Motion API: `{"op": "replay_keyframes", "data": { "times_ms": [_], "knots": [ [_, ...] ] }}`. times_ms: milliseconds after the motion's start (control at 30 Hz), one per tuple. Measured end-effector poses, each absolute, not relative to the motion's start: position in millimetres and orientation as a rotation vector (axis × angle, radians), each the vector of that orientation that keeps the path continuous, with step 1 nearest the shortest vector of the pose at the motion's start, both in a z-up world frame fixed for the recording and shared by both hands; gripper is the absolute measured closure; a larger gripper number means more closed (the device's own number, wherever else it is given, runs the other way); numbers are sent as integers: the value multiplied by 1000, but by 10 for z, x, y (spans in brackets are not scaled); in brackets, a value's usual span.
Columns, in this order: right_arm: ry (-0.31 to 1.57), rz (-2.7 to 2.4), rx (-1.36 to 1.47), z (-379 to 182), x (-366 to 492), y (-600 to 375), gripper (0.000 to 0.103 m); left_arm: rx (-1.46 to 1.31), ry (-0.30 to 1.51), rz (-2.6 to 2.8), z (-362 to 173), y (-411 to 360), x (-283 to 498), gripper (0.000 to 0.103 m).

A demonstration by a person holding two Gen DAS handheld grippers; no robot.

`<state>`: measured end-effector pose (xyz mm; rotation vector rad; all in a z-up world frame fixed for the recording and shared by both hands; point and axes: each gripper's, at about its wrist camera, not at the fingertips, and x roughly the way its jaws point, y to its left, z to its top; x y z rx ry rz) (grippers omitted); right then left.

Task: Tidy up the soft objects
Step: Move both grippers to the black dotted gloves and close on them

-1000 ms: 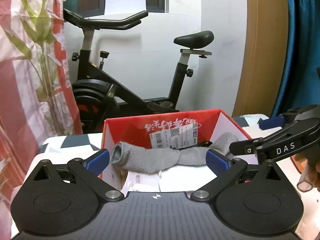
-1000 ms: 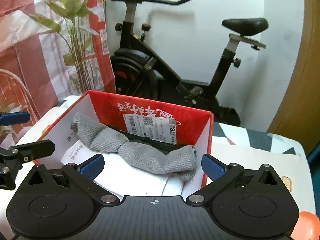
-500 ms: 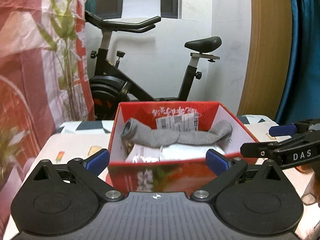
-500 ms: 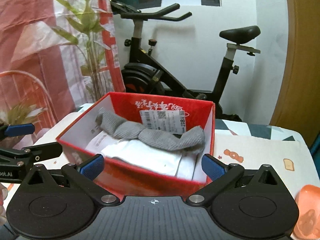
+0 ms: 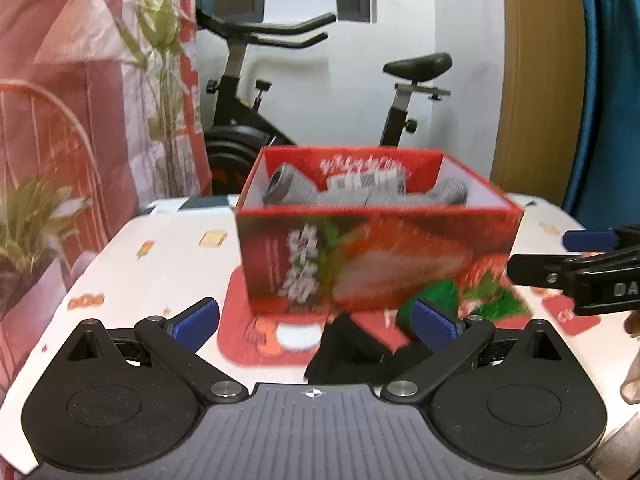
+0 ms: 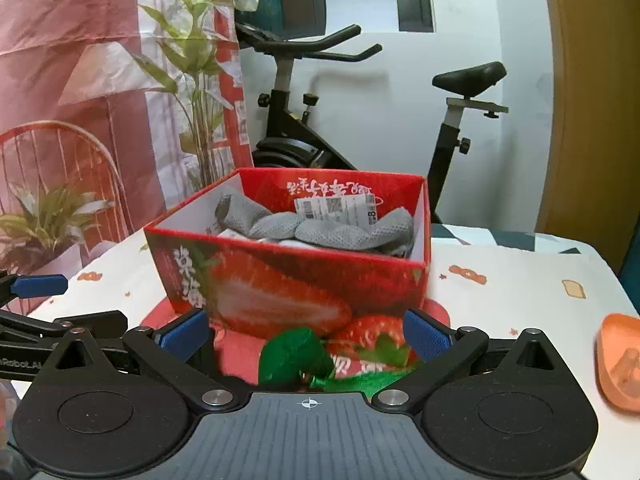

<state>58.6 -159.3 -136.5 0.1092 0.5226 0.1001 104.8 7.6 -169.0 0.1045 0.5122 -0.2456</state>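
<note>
A red strawberry-print box stands on the table, and a grey knitted sock lies inside it over white paper. In front of the box lie a black soft item and a green soft item. My left gripper is open, hovering just above the black item. My right gripper is open too, with the green item between and below its fingers. Each gripper shows at the edge of the other's view.
The box rests on a red mat on a white patterned tablecloth. An orange object lies at the right. Behind the table stand an exercise bike, a plant and a red wire chair.
Both grippers have pulled back from over the box and dropped lower. The box's front wall and the black and green items in front of it have come into view.
</note>
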Motion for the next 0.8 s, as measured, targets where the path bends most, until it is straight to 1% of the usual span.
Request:
{"op": "replay_keyframes", "data": {
  "times_ms": [133,267,600,800],
  "knots": [
    [501,67,147,-1576,394,-1584,0,80,568,-209,-1848,152,1037,0],
    [523,65,150,-1849,262,-1572,1,65,613,-204,-2005,202,1047,0],
    [636,72,117,-2259,384,-1474,1,43,692,-195,-2226,245,1163,0],
    [673,94,120,-2381,465,-1445,1,18,734,-189,-2329,257,1229,0]
  ]
}}
